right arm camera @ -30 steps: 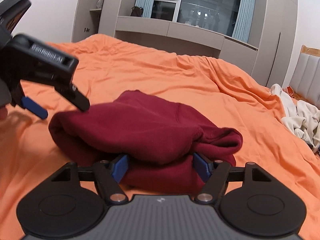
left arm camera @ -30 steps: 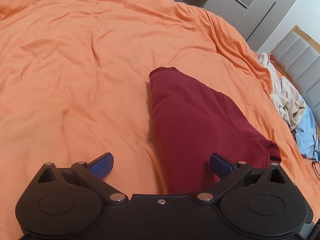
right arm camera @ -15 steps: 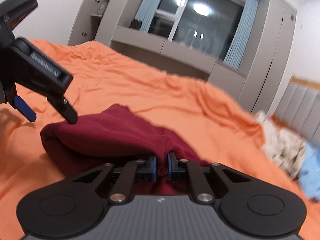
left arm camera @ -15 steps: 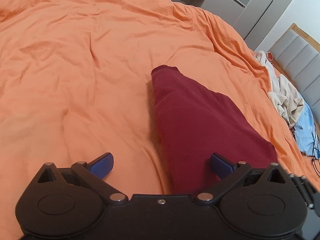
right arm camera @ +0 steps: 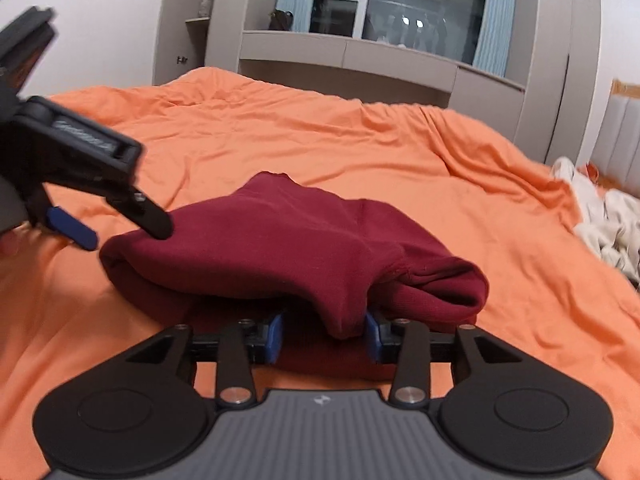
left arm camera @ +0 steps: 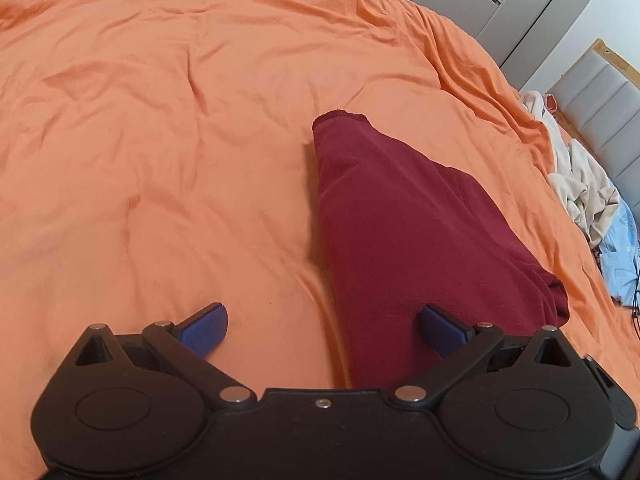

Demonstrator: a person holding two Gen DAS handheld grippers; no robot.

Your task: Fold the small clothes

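orange bedding point(left arm camera: 168, 128) covers the whole bed and gives a soft, wrinkled surface to fold on; grey cabinets point(right arm camera: 400, 60) and a dark window point(right arm camera: 404, 4) stand behind it.

at the left, the left gripper point(left arm camera: 322, 324) hovers low over the sheet with its fingers spread wide and nothing between them. one blue pad point(left arm camera: 204, 326) sits over bare sheet, the other point(left arm camera: 442, 330) over the near end of the garment point(left arm camera: 404, 236), so it straddles the garment's left edge. in the right view one black finger point(right arm camera: 150, 220) is at the cloth's left end, probably to pin or steady it; contact cannot be confirmed.

in the middle, the dark red garment lies on the bed as a thick folded bundle, long axis running away from the left camera, with a hemmed end point(left arm camera: 340, 114) at the far tip. it looks already folded over at least once.

nearer the right, the right gripper point(right arm camera: 324, 334) sits at the bundle's near edge. its fingers are partly apart, and a hanging fold of cloth point(right arm camera: 344, 320) droops between the pads; they do not look pressed onto it, so this reads as a loose hold or none. the spot suits lifting that edge for another fold.

at the far right, pale clothes point(left arm camera: 584, 196) lie heaped by the headboard point(left arm camera: 600, 92), likely waiting their turn.
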